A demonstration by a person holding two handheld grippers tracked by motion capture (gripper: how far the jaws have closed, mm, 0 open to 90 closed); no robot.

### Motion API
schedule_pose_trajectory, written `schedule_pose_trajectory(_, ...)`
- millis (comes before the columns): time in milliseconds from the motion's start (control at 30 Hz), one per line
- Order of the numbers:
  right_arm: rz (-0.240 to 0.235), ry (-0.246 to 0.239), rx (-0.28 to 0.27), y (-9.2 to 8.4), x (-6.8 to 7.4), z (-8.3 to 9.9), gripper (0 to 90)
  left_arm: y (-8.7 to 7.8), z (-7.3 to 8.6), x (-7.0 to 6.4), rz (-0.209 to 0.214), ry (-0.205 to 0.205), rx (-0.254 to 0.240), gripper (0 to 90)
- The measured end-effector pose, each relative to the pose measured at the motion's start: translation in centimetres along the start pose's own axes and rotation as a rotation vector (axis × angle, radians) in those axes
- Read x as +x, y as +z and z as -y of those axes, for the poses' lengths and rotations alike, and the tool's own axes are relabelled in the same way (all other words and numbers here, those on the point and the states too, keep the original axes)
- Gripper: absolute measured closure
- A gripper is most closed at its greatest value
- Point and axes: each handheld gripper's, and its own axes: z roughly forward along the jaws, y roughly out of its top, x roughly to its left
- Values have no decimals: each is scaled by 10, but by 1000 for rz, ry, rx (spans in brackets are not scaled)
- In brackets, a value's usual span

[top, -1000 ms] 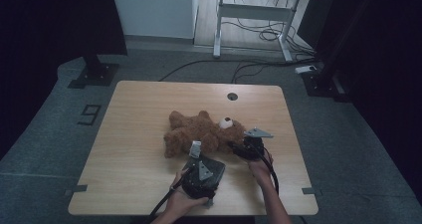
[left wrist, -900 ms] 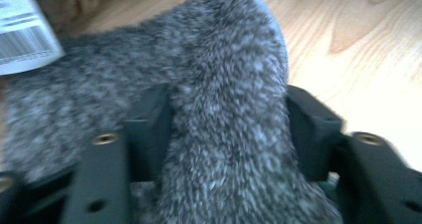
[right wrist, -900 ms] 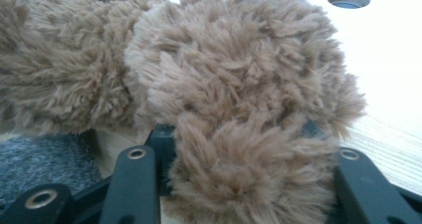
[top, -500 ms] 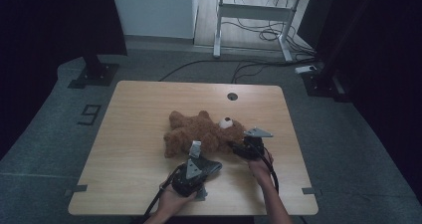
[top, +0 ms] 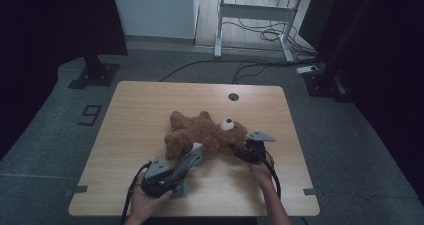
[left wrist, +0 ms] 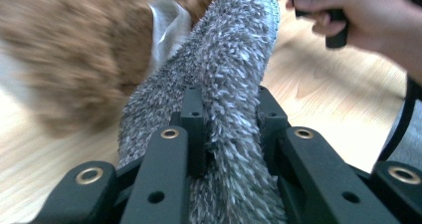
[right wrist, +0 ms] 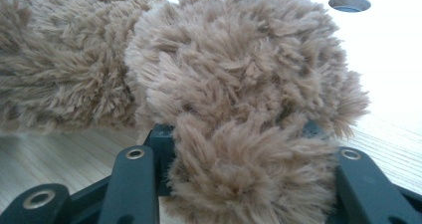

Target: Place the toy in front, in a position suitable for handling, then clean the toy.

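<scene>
- Near edge of the bench (top: 125,110): person's left hand (top: 145,202) comes in from the bottom, holding the left tool (top: 192,157), which points up and right toward the teddy bear (top: 200,132).
- Left tool's jaws have just been closing; they now pinch a grey shaggy cloth (left wrist: 234,84). In the left gripper view the cloth's pile bulges up between both black jaws and runs away from the camera toward the bear's brown fur.
- A pale, smooth tag or label (left wrist: 166,27) shows beside the cloth's far end, against the fur. Cannot tell what it is attached to.
- In the high view the grey cloth (top: 187,160) stretches from the left tool to the bear's lower body, its far end just at the bear's leg.
- Right of that, the person's right hand (top: 262,172) holds the right tool (top: 237,150), with a grey three-cornered plate on top.
- Right tool's jaws are pressed onto brown fur: in the right gripper view a tuft of the teddy bear (right wrist: 239,109) fills the gap between them. The high view places the grip at the bear's head end.
- Bear lies on its back near the middle of the bench, head toward the right tool, white muzzle up, legs toward the left.
- Farther off: a round cable hole (top: 233,96) near the bench's far edge.
- Beyond the bench: grey floor with cables (top: 260,35) and a white desk frame (top: 250,10).
</scene>
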Motion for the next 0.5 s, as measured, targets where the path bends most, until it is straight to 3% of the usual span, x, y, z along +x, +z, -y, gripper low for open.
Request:
schedule_pose_trajectory(300,-6,-9,-24,-2,0,6,510,-32,-6,15,-23,-49,-83,722)
schedule_pose_trajectory(500,-13,-3,-38,-2,-1,9,500,-42,-10,16,-23,-43,-93,721)
